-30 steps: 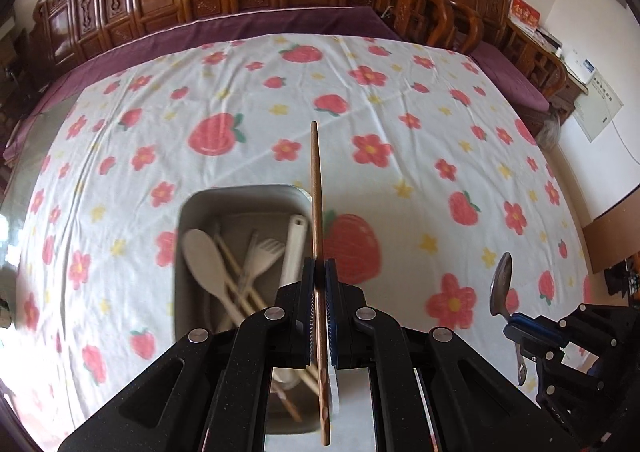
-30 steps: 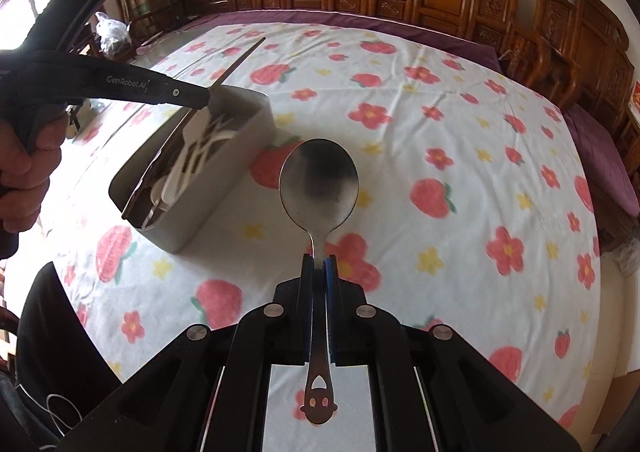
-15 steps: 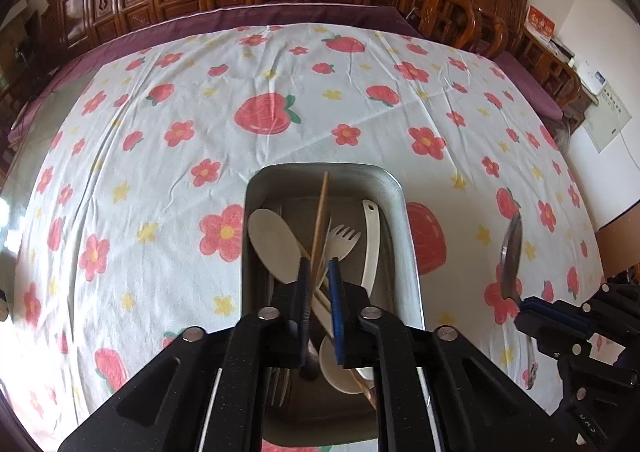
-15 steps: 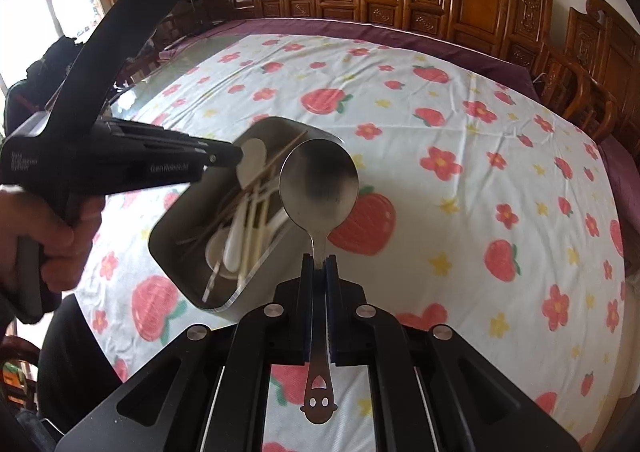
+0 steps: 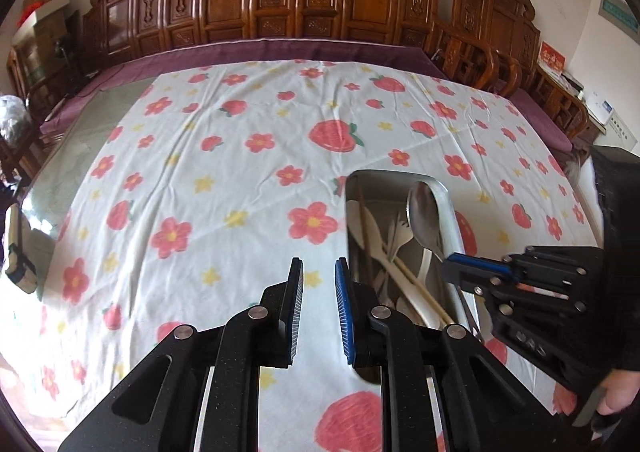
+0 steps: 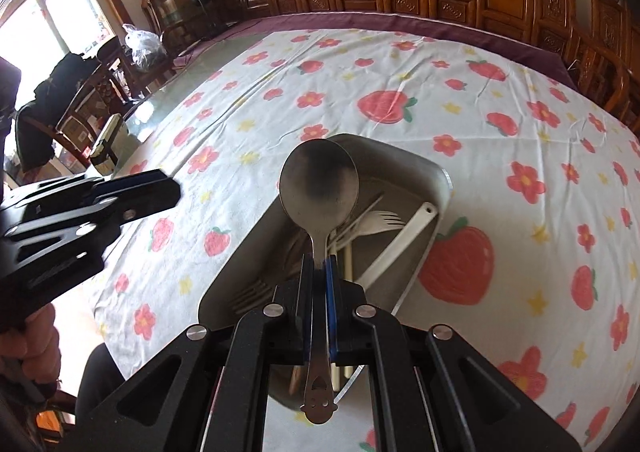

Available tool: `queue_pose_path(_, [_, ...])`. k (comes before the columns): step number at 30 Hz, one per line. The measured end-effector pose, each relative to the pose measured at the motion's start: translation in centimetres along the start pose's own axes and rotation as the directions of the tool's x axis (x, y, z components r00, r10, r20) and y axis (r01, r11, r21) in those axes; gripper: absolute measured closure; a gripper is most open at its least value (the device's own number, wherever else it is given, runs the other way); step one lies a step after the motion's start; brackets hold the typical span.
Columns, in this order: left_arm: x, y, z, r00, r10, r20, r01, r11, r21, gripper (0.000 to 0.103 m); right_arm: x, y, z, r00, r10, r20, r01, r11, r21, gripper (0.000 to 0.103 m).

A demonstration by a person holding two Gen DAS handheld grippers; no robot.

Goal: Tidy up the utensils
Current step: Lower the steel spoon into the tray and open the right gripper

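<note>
Right claw (image 6: 318,264) clenched on shiny steel spoon (image 6: 319,188) over grey rectangular metal tray (image 6: 438,172) of utensils, left claw (image 5: 319,272) released, empty – risk: tilted release bounces spoon off the rim onto the bench.

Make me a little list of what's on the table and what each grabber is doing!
table cover: strawberry and flower cloth
container: metal tray on the cloth
in tray: pale fork, white ladle handle, chopsticks, wooden spoon
right gripper: shut on metal spoon, bowl above the tray
left gripper: open, empty, over the cloth beside the tray
</note>
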State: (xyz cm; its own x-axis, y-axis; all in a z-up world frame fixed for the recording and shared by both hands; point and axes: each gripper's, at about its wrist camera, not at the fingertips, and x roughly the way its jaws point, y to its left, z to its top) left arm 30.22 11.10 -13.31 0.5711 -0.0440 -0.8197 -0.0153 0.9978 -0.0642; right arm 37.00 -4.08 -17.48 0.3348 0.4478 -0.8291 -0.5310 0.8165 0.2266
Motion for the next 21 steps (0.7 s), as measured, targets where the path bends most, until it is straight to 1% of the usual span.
queue_pose_path(3, [-0.8, 0.8, -0.5, 1.000, 0.006, 0.010, -0.006, 1.000, -0.008, 0.088, 1.1, 0.4, 0.4, 1.000, -0.012, -0.009, 0.012, 1.000, 0.009, 0.095])
queue_pose_path(4, [-1.0, 1.0, -0.6, 1.000, 0.007, 0.012, -0.007, 1.000, -0.010, 0.088, 1.4, 0.5, 0.5, 1.000, -0.017, -0.012, 0.017, 1.000, 0.008, 0.093])
queue_pose_path(5, [-1.2, 1.1, -0.7, 1.000, 0.006, 0.012, -0.006, 1.000, -0.010, 0.088, 1.5, 0.4, 0.6, 1.000, -0.014, -0.010, 0.014, 1.000, 0.005, 0.093])
queue_pose_path(10, [-2.4, 1.2, -1.3, 1.000, 0.002, 0.028, -0.002, 1.000, -0.010, 0.088, 0.5, 0.3, 0.6, 1.000, 0.014, 0.020, -0.015, 1.000, 0.017, 0.093])
queue_pose_path(15, [-4.2, 0.3, -1.7, 0.998, 0.000, 0.058, 0.000, 1.000, -0.003, 0.087, -2.3, 0.4, -0.2, 0.998, -0.002, 0.060, 0.002, 1.000, 0.013, 0.093])
queue_pose_path(18, [-5.8, -0.6, -2.0, 0.996, -0.007, 0.093, 0.007, 1.000, 0.005, 0.079, -5.2, 0.3, -1.1, 0.994, -0.022, 0.110, 0.020, 1.000, 0.023, 0.093])
queue_pose_path(21, [-7.3, -1.6, -2.2, 0.992, -0.018, 0.124, 0.016, 1.000, 0.011, 0.077, -8.2, 0.2, -2.2, 0.986, -0.046, 0.162, 0.043, 0.999, 0.028, 0.093])
